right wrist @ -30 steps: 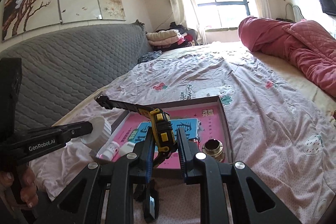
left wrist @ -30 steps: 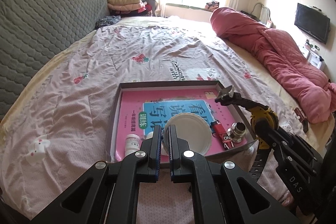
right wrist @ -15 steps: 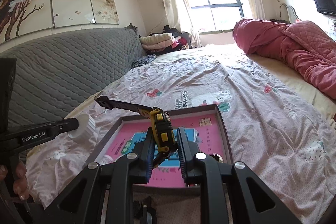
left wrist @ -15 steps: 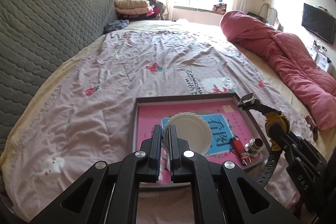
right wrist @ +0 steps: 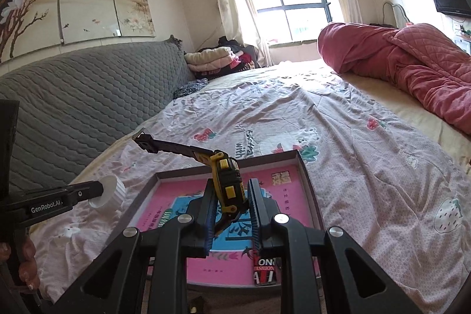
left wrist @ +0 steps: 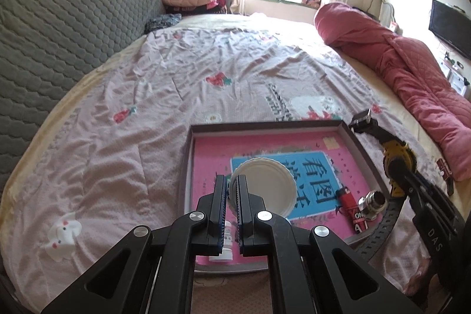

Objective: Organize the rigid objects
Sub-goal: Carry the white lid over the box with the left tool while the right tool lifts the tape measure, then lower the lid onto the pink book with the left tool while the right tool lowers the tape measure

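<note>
Now your left tool (left wrist: 232, 190) pinches the round white ribbed plastic lid (left wrist: 263, 190) by its rim; your right tool (right wrist: 231, 202) clamps the yellow-and-black tape measure (right wrist: 228, 184). Below both lies the shallow dark-rimmed tray (left wrist: 350, 134); lower each gently into bare space.

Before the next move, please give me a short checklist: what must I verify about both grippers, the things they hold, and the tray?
1. Left gripper shut on the white lid: ok, the pads pinch its rim.
2. Right gripper shut on the yellow tape measure: ok, its body sits between the pads.
3. Tape blade retracted: not ok, it sticks out past the tray's far wall.
4. Free space in the tray: ok, the far half of the pink book is bare.
5. Red lighter and metal fitting clear of a drop spot: cannot tell, they lie at the tray's near right corner.
</note>
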